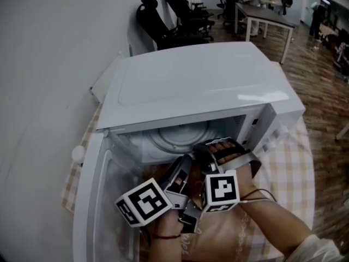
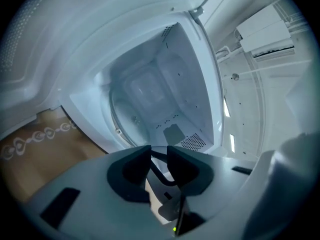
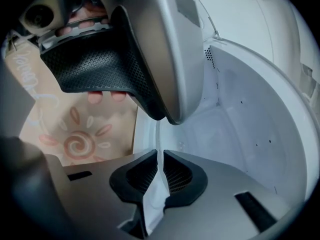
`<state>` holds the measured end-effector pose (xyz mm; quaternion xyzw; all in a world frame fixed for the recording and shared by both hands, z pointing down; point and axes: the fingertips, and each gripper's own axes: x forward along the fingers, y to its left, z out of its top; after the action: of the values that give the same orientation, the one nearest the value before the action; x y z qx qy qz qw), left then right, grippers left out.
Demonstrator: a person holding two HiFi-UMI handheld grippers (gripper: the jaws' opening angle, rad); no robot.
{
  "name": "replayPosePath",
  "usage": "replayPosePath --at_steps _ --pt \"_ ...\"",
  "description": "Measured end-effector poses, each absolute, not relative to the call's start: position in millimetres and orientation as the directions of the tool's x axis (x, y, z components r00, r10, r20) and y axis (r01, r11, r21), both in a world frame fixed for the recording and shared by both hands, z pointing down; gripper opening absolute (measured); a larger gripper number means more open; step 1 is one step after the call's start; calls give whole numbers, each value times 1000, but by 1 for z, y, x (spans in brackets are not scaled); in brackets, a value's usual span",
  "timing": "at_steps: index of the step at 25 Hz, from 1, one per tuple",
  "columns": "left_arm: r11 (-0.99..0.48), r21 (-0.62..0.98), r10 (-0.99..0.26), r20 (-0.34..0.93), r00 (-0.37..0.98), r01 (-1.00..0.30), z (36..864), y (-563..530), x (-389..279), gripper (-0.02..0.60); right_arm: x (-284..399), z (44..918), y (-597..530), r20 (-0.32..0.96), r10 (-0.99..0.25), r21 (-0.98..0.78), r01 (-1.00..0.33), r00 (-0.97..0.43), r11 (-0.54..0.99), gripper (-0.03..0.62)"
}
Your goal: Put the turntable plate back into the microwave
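The white microwave (image 1: 207, 86) stands with its door (image 1: 90, 201) swung open to the left. The clear glass turntable plate (image 1: 174, 138) lies low inside the cavity, partly hidden by both grippers at the mouth. My right gripper (image 3: 160, 156) is shut on the plate's thin rim (image 3: 158, 134), seen edge-on between the pads. In the head view the right gripper (image 1: 212, 146) reaches in from the right. My left gripper (image 2: 159, 151) is open with nothing between its jaws and points into the cavity, where the plate's curved rim (image 2: 118, 119) shows. From above, the left gripper (image 1: 184, 162) sits beside the right one.
The microwave rests on a checked tablecloth (image 1: 297, 168) over a round table. A patterned mat (image 3: 75, 139) lies in front of the cavity. Vent holes (image 2: 192, 141) mark one inner wall. Office chairs (image 1: 163, 21) and desks (image 1: 267, 15) stand behind.
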<state>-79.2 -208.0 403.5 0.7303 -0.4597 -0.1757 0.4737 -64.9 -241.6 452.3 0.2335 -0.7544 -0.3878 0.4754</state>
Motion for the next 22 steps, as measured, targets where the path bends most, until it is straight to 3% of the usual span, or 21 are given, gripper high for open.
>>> replayPosePath --at_steps 13,22 --pt "-200 740 -801 253 542 -642 396 -200 -75 91 -80 456 -238 555 -681 773 -7 -479 634 55" --pt "-197 748 -809 241 536 -634 394 -198 -81 91 -107 454 -225 531 -595 700 -84 -604 710 55"
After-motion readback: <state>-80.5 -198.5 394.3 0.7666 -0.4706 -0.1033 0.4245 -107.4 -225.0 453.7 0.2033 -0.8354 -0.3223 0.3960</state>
